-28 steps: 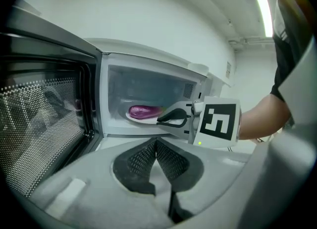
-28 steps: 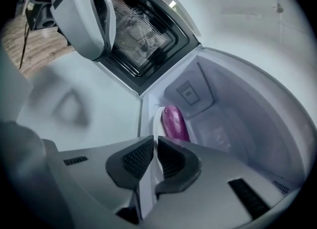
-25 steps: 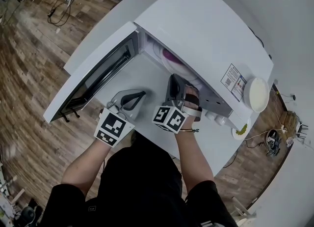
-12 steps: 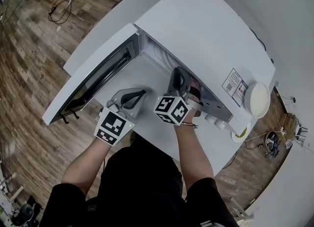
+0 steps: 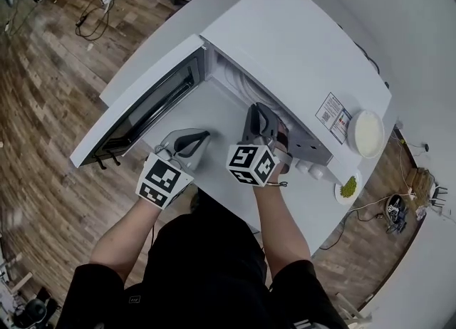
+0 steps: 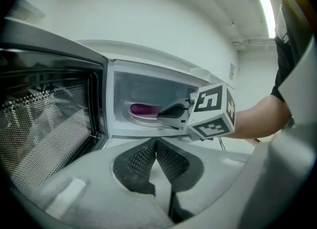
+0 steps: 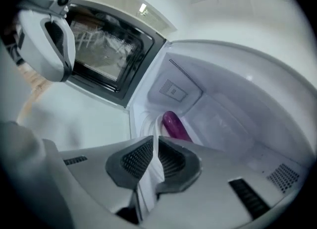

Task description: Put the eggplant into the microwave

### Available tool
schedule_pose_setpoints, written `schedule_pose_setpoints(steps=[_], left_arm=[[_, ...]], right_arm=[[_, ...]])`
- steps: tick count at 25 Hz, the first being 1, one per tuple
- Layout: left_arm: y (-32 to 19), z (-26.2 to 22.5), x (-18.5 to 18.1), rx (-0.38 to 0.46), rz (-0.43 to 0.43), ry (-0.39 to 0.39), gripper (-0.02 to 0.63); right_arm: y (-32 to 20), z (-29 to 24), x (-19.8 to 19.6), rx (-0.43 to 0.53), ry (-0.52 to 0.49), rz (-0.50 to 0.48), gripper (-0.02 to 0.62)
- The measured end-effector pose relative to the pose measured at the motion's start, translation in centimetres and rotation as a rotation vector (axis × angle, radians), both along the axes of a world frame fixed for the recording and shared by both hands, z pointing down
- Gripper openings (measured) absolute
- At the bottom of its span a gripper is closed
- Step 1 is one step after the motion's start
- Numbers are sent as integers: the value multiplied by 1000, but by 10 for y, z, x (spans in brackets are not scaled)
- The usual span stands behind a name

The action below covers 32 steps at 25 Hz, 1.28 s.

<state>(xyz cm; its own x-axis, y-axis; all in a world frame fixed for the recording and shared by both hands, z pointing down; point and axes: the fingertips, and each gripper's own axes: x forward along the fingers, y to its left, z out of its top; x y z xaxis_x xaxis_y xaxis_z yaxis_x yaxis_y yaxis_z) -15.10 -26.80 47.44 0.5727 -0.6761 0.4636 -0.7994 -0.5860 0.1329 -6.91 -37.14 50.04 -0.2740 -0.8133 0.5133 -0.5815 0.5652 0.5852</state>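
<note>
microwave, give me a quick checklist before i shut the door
1. Eggplant is inside the microwave, lying on the plate: ok.
2. Right gripper has let go, its jaws slightly apart with nothing between them: ok.
3. Right gripper is out of the cavity: not ok, its tip sits at the opening just in front of the plate.
4. Left gripper is free to push the door, being shut and empty in front of the opening: ok.
5. Door is swung wide open and within reach: ok.
6. Eggplant sits fully on the plate: cannot tell, its near end is hidden.
</note>
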Motion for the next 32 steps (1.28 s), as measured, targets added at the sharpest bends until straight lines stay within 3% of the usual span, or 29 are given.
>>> schedule_pose_setpoints(steps=[4, 12, 17, 20, 25, 32], left_arm=[[23, -20, -5, 14, -19, 16, 8], [88, -57, -1, 74, -1, 32, 8], [131, -78, 13, 73, 22, 76, 8], [151, -93, 25, 79, 49, 101, 8], [171, -120, 40, 91, 85, 138, 8], [215, -158, 64, 95, 95, 217, 8]], right_arm=[[42, -16, 1, -82, -114, -16, 38], [129, -49, 26, -141, -219, -6, 38], [181, -65, 44, -302, -525, 85, 38], [209, -81, 59, -348, -653, 110, 34], [250, -116, 78, -378, -803, 77, 21], [312, -173, 114, -331, -900, -25, 15]])
